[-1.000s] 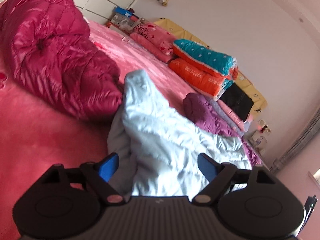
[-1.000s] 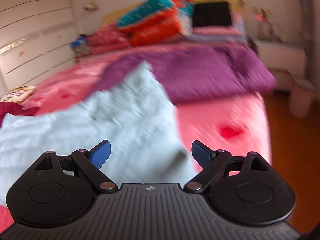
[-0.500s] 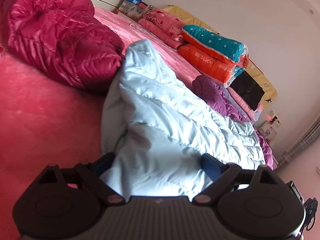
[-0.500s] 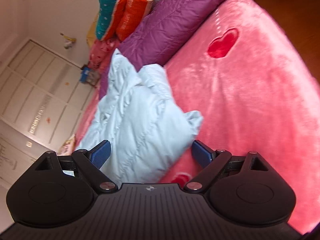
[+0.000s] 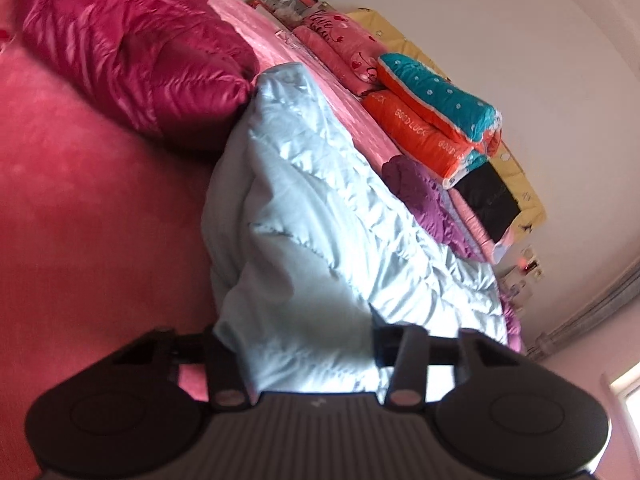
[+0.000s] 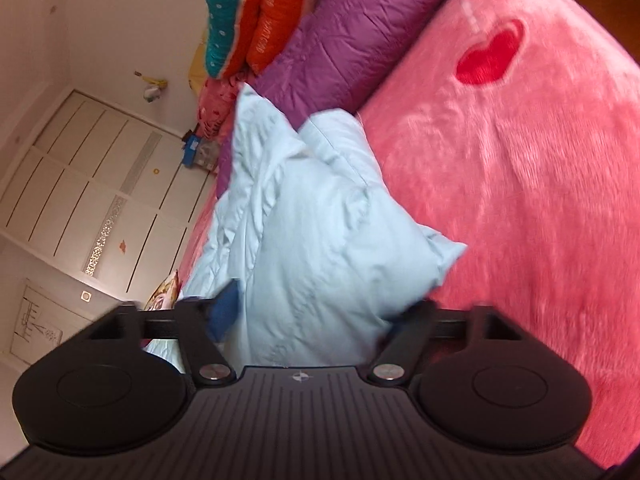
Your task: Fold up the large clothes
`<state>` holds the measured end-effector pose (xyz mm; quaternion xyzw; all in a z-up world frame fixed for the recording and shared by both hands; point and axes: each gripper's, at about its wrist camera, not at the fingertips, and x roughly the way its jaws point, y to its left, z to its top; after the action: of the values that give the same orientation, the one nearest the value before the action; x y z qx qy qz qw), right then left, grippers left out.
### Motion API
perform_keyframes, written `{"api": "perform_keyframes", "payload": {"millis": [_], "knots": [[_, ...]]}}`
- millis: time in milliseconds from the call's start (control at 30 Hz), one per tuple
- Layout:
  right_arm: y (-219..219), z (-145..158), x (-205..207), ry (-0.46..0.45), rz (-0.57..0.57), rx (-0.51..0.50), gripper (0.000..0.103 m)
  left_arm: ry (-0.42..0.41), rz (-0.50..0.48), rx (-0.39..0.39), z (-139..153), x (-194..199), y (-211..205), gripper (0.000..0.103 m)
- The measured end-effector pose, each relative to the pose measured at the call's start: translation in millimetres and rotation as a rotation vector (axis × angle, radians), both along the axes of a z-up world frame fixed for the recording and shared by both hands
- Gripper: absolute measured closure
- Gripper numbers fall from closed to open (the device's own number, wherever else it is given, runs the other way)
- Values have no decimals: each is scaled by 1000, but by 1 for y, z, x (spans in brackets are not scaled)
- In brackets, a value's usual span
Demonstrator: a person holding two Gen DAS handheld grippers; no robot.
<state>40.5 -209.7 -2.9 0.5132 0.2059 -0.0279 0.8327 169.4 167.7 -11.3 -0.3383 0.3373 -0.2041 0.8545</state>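
Now both tongs are closing on the pale blue jacket [image 5: 320,248]: left gripper [image 5: 296,340] low centre, right gripper [image 6: 316,312] likewise; full padding should be gathered before lifting.

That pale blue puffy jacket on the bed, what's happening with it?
A person holding a gripper in each hand is starting to fold the pale blue jacket, which lies crumpled on the pink bed cover. The left gripper and the right gripper each have a bunch of its fabric between their jaws, which are closing on it. A magenta jacket and a purple one lie nearby.
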Motion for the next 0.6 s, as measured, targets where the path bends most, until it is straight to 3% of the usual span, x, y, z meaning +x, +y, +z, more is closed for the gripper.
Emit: {"api": "perform_keyframes", "payload": {"millis": [100, 267, 600], "knots": [[-3, -2, -6, -1, -7, 75, 54, -5, 2, 1, 3, -9, -1, 74], [2, 13, -21, 33, -16, 48, 67, 0, -18, 28, 11, -28, 3, 79], [16, 36, -84, 107, -26, -20, 69, 53, -82, 56, 24, -94, 19, 79]]}}
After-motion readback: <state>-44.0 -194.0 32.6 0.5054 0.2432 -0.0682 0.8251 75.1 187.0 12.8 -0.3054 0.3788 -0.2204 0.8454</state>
